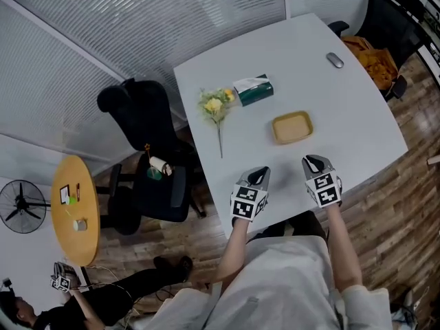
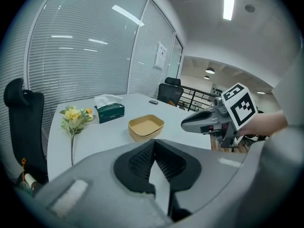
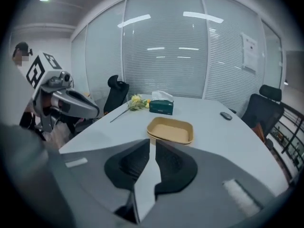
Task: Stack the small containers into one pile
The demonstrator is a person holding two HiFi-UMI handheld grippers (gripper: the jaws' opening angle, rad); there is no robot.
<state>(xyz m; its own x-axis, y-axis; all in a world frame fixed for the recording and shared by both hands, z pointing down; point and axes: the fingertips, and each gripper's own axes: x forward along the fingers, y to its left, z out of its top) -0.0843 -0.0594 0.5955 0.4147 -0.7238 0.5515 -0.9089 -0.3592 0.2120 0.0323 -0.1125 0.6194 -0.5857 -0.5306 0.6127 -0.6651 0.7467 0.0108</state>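
Held the left gripper [image 1: 258, 176] low over the near edge of the white table [image 1: 357, 115], jaws pressed together at the tips, nothing between them. Held the right gripper [image 1: 313, 162] close beside it, jaws likewise closed tip to tip, empty too. Pointed both toward the tan containers [image 1: 291, 127], nested into one pile on the table just ahead of the right gripper, touched by neither. Made out two rims in that pile from the gripper views; could not count more. Spotted a green tissue box [image 1: 253, 90] beyond the pile, with yellow flowers [image 1: 216, 105] lying just to its left, stem trailing toward the near edge. Picked out a grey mouse [image 1: 335, 60] well apart, near the far right corner. Caught a black office chair [image 1: 148, 115] at the table's left side.
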